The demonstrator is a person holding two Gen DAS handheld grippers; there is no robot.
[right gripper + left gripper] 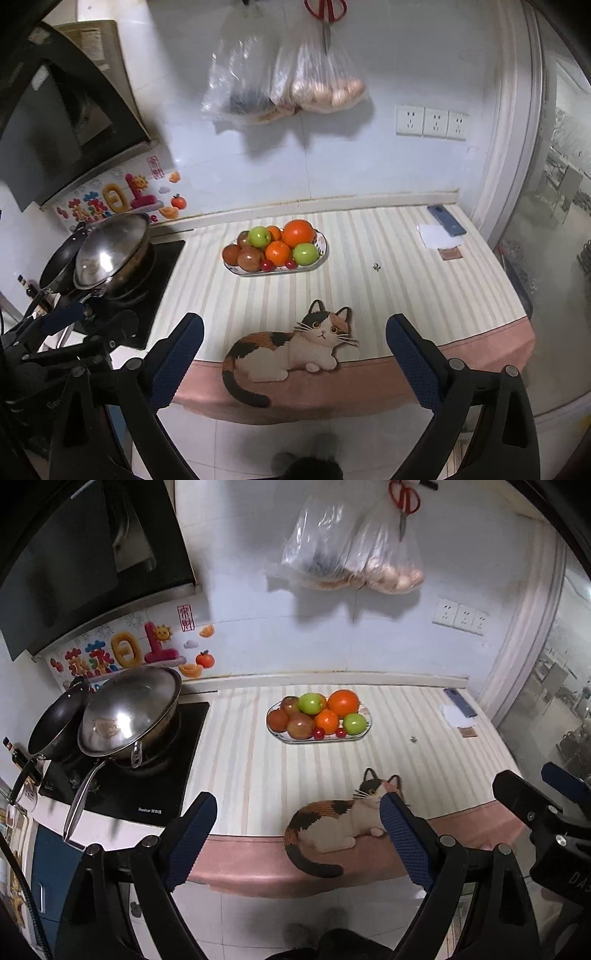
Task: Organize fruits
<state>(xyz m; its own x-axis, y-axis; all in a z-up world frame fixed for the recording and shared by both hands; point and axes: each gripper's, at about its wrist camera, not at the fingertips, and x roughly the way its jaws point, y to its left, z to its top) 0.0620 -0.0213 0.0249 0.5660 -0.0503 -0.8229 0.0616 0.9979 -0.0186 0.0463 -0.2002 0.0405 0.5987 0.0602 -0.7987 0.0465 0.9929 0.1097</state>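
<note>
On the striped counter mat [332,771] in front of you, the glass plate [364,732] of fruit sits toward the back wall, well ahead of both grippers. It holds two oranges, the larger one [343,702] at the back right and a smaller one [327,720] in the middle, two green apples [310,703] [355,723], several reddish-brown apples on the left [300,725], and two small red cherries [318,733] at the front rim.

Your left gripper [298,834] is spread wide with nothing between its blue pads, held off the counter's front edge just over the cat picture [332,823] on the mat. Your right gripper [294,354] is likewise spread wide and holds nothing, also back at the front edge over the same cat [291,347].

To your left, the black stove [147,775] carries small white brand lettering on its front edge, too small to read. A steel wok [129,716] rests on it beside a dark pan [55,727]. The wall stickers [125,653] behind show large colourful Chinese characters, including 日 and 上, plus a red seal. A blue phone [446,220] lies at the far right of the counter next to white paper [437,236]. Bags [280,85] and red scissors [325,11] hang above.
</note>
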